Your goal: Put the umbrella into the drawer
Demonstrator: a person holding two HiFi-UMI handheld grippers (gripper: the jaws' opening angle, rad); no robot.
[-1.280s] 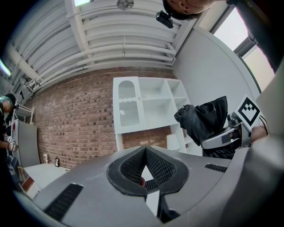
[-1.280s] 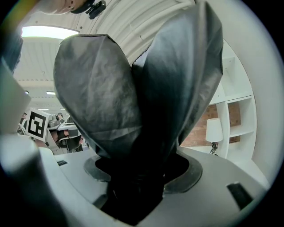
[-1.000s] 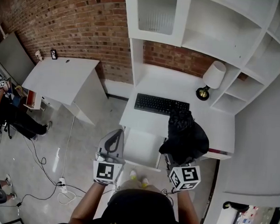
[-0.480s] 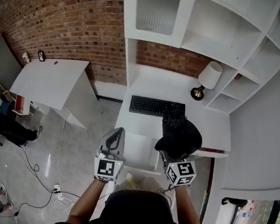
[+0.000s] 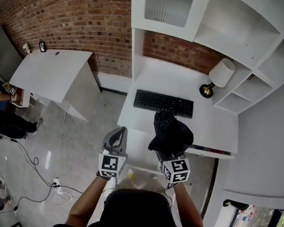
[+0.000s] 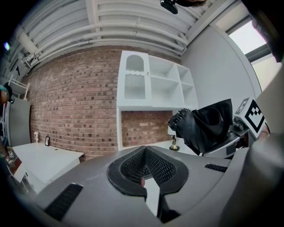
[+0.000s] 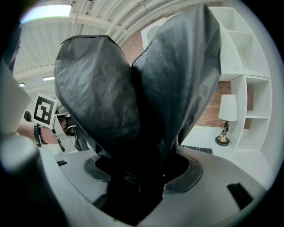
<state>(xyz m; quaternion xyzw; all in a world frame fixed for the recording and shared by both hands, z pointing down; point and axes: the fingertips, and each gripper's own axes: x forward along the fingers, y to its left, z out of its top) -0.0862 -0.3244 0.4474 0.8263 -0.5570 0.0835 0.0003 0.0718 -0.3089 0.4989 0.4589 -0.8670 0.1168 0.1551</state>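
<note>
Two handheld tools hover in front of the white desk surface (image 5: 158, 80). The right tool (image 5: 169, 154) is clenched on a black folded fabric umbrella (image 5: 171, 131). It grips the lower end, so the bundled canopy points up and away from the person, above the near edge of the surface and just short of the black keyboard (image 5: 163, 103). The left tool (image 5: 115, 141) has its jaws pressed together on nothing and hangs at the left side of the white drawer (image 5: 140, 151), which looks pulled out beneath the near edge of the surface.

From where I stand, the step in hand is the carry: the umbrella is up in the air, not yet inside. Next, the right tool would need to tip the umbrella down and lay it lengthwise in the drawer before letting go. The loose canopy folds may catch on the drawer's rim.
</note>
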